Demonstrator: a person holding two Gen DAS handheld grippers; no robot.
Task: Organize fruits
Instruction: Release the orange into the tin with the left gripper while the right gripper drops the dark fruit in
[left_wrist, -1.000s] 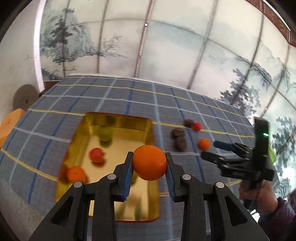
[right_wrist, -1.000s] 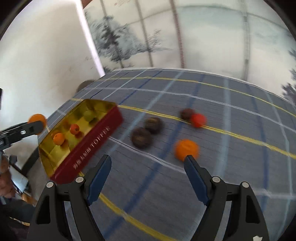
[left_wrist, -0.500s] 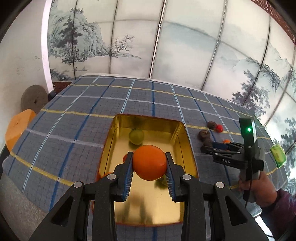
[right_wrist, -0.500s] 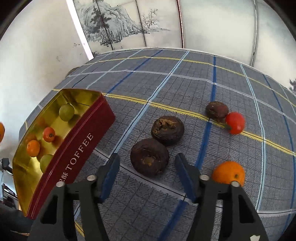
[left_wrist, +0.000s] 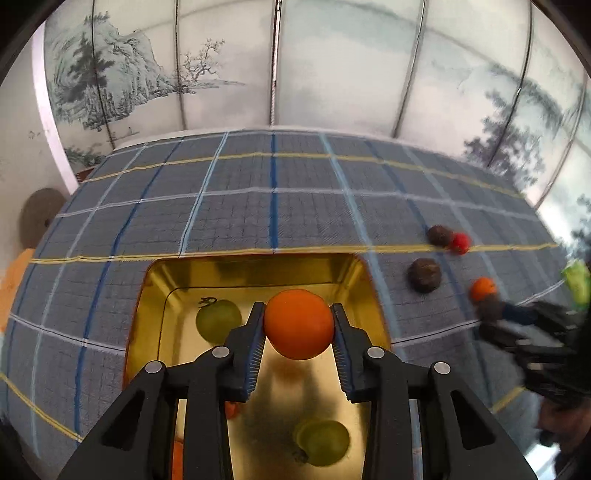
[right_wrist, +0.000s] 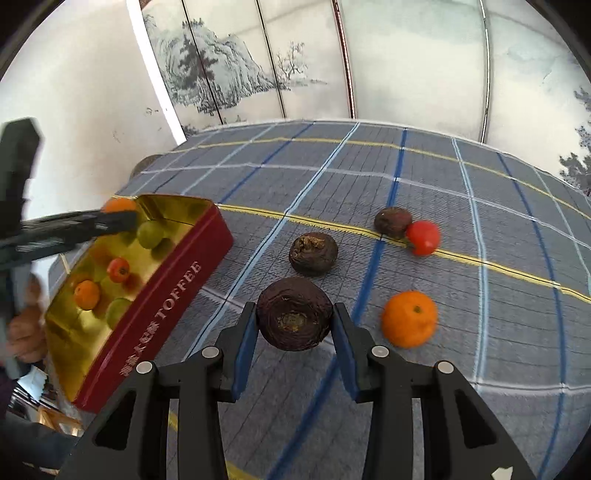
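Orange fruit (left_wrist: 298, 323) sits clamped in the left tongs (left_wrist: 298, 332), held above the gold tin (left_wrist: 255, 271) where two green fruits (left_wrist: 218, 320) lie. Over on the right, the right tongs (right_wrist: 294, 325) bracket a dark brown fruit (right_wrist: 294, 318) on the checked desk (right_wrist: 461, 206) — pads at its sides, contact hard to confirm — another orange (right_wrist: 409, 318) just beside.

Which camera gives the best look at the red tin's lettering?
The right wrist view: the tin shows its red side wall, printed TOFFEE. The left wrist view looks down into the tin, showing only the gold inside, no lettering.
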